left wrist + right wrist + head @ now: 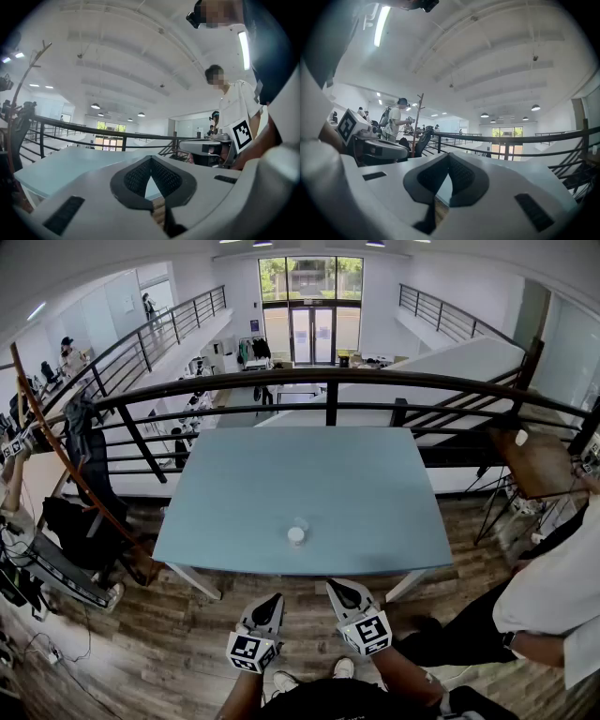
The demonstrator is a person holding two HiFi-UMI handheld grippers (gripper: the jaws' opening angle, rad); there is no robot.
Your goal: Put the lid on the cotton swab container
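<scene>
On the pale blue table [375, 512], near the middle of its front edge, stands a small white round piece [296, 536]. A small clear piece [300, 523] sits just behind it; which is the lid and which the cotton swab container is too small to tell. My left gripper [273, 600] and right gripper [338, 588] hover side by side over the wooden floor, short of the table's front edge. Both point toward the table. In the left gripper view the left gripper [151, 159] is shut and empty. The right gripper [449, 155] is likewise shut on nothing in its own view.
A dark metal railing [328, 381] runs behind the table. A person in a white shirt [553, 587] stands at the right. A stand with dark clothing [84, 456] and equipment [47, 568] crowds the left. The table's legs [197, 582] splay over the wooden floor.
</scene>
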